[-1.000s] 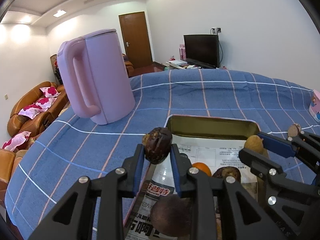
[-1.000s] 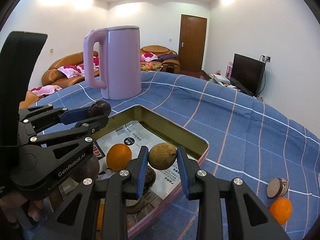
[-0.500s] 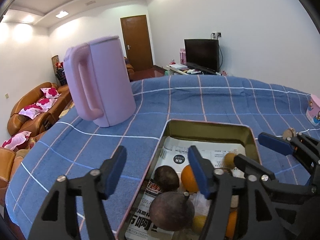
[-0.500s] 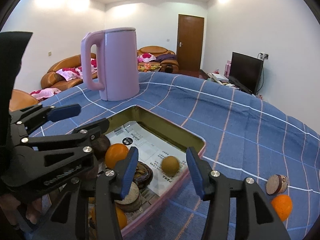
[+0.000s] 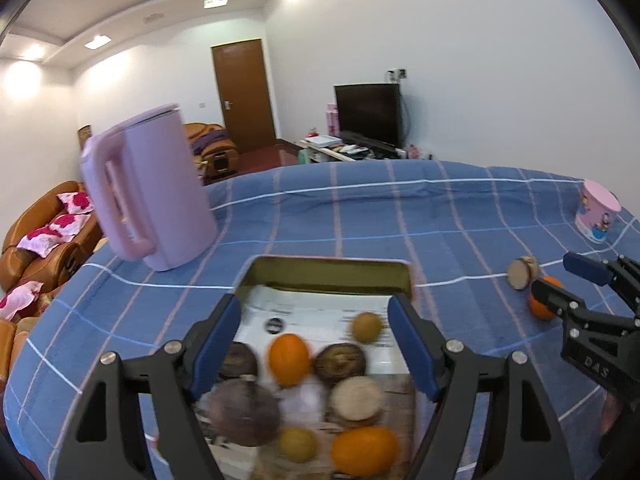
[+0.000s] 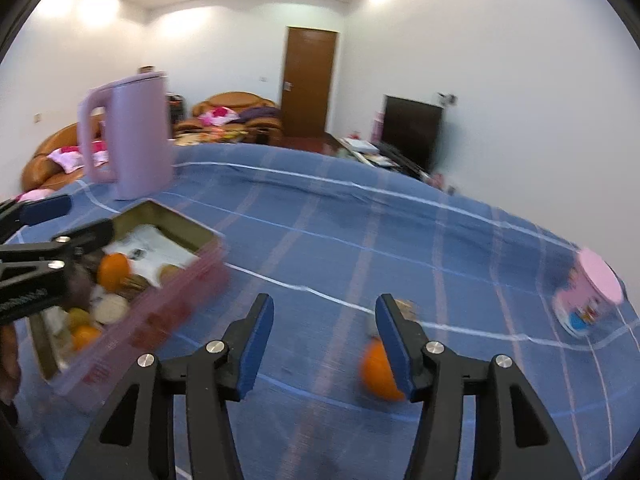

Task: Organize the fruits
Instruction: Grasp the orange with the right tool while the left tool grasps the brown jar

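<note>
both grippers spread over tin and cloth, nothing held

the left gripper [image 5: 314,338] sits low in the centre of its own view, its blue-padded jaws spread wide and having just been opening, with nothing between the pads. below and beyond them lies the open tin [image 5: 328,270], lined with printed paper and holding a heap of fruit: an orange [image 5: 289,358] near the middle, a second orange [image 5: 365,450] at the bottom edge, a small tan fruit [image 5: 366,327] toward the tin's right side, and several dark brown round fruits, blurred, lower left.

the right gripper [image 6: 326,340] occupies the bottom centre of its view, jaws parted and having just been opening a little further, empty, over bare blue checked cloth [image 6: 320,240]. a loose orange [image 6: 376,372] lies on the cloth, partly hidden behind the right-hand finger, with a small brown cut fruit [image 6: 406,306] just above it. in the left view the same pair sits at the right of the frame, well apart from the tin.

a lilac kettle [image 5: 148,192] stands upright beyond the tin, upper left. a pink cartoon cup [image 6: 588,296] sits at the far right.
</note>
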`<state>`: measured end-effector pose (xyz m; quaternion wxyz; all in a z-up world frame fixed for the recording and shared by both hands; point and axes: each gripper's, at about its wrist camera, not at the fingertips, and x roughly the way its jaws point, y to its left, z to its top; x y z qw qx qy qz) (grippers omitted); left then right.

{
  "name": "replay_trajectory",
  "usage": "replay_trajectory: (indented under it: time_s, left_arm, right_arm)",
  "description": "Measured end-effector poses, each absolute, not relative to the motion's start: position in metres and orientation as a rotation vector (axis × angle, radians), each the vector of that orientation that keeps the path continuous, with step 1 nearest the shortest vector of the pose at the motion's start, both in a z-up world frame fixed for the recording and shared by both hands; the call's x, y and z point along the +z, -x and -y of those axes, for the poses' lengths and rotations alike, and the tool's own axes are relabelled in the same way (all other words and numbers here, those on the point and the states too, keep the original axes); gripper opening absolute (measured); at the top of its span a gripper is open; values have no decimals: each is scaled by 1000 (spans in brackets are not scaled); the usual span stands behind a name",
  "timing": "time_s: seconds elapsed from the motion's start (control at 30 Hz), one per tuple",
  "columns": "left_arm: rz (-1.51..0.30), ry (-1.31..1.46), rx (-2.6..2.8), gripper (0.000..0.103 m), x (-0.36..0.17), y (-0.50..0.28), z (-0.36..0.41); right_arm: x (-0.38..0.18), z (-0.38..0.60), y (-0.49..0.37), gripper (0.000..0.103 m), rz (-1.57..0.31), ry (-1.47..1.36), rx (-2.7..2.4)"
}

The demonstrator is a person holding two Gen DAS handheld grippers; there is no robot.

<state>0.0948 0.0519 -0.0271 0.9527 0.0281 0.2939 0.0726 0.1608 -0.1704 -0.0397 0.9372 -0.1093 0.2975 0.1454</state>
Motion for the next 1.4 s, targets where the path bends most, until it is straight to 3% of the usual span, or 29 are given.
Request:
replay_trajectory:
  time_s: [0.1,0.27,0.67,0.73,1.4]
  left_arm:
    - [-604,-75,116,79,-27,-97,-35]
    - [-598,-119,94,88,-26,-99,-13]
    - [-643,-128,52,88,-29,-117,18]
    - [-651,-124,43,88,-29,-121,24]
    - [-760,-99,-75,88,-53,-169,95]
  right_arm:
    - [-48,190,-169,56,-659,217,256]
    - [-55,204,-180,56,-720,182,263]
    - [-69,202,-198,55,-820,146,319]
    - [-72,201,-200,50,-839,148,331]
    - [-61,283,-203,49,-750,16,124]
